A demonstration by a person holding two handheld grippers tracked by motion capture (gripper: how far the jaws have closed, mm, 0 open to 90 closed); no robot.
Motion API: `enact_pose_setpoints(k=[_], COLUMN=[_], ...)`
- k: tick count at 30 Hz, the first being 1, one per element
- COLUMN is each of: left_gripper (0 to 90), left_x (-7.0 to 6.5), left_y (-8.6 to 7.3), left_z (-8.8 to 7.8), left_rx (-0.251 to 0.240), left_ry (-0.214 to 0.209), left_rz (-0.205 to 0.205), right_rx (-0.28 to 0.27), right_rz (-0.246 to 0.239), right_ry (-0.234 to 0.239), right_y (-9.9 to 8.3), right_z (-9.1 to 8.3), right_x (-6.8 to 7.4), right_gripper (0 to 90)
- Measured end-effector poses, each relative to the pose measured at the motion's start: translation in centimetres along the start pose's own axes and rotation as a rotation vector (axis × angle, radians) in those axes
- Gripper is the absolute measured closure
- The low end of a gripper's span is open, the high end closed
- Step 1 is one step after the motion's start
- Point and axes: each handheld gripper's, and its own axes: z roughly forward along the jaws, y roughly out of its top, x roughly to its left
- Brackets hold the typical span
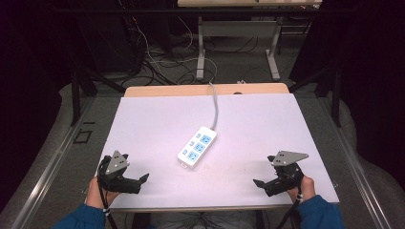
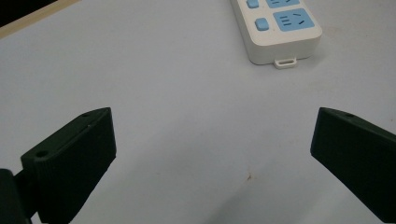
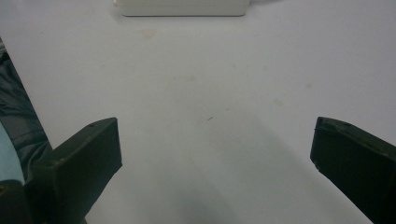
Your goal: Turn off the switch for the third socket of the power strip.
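A white power strip [image 1: 197, 146] with blue sockets lies slantwise in the middle of the pale table [image 1: 267, 124]; its grey cable [image 1: 216, 105] runs off the far edge. My left gripper [image 1: 143, 179] rests near the front left corner, jaws wide apart and empty. In the left gripper view the power strip's near end [image 2: 280, 32] sits ahead and to the right of the left gripper [image 2: 212, 135]. My right gripper [image 1: 258, 183] rests near the front right, also open and empty. The right gripper view has the strip's side [image 3: 182, 7] at the top, well beyond the right gripper [image 3: 215, 144].
Bare tabletop surrounds the strip on all sides. Beyond the far edge stand a metal desk frame [image 1: 236, 43] and tangled cables [image 1: 157, 62] on the floor. Dark curtains close in both sides. The table's front edge runs just before the person's hands.
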Motion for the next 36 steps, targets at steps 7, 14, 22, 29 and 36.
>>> enact_pose_setpoints(k=[7,14,22,29,36], left_gripper=[0.4,0.4,0.4,0.4,0.4], left_x=[-0.2,-0.3,-0.6,-0.6,-0.7], left_y=[-0.5,-0.9,-1.3,-1.6,-1.6], left_z=[-0.5,-0.9,-1.3,-1.6,-1.4], left_rx=[-0.010,-0.014,-0.014,-0.019,-0.010], left_ry=[0.006,0.000,0.002,0.001,-0.007], left_rz=[-0.005,-0.002,0.003,-0.007,-0.004], right_rx=[-0.012,-0.013,-0.005,0.000,-0.004], right_rz=[-0.002,0.010,0.005,0.000,0.000], right_ry=[-0.003,0.000,-0.001,-0.002,-0.002], right_y=[0.0,-0.1,-0.1,0.0,-0.1], right_z=[0.1,0.1,0.0,0.0,0.1], right_x=[0.0,0.1,0.2,0.1,0.1], right_gripper=[1.2,1.2,1.2,1.2,1.2])
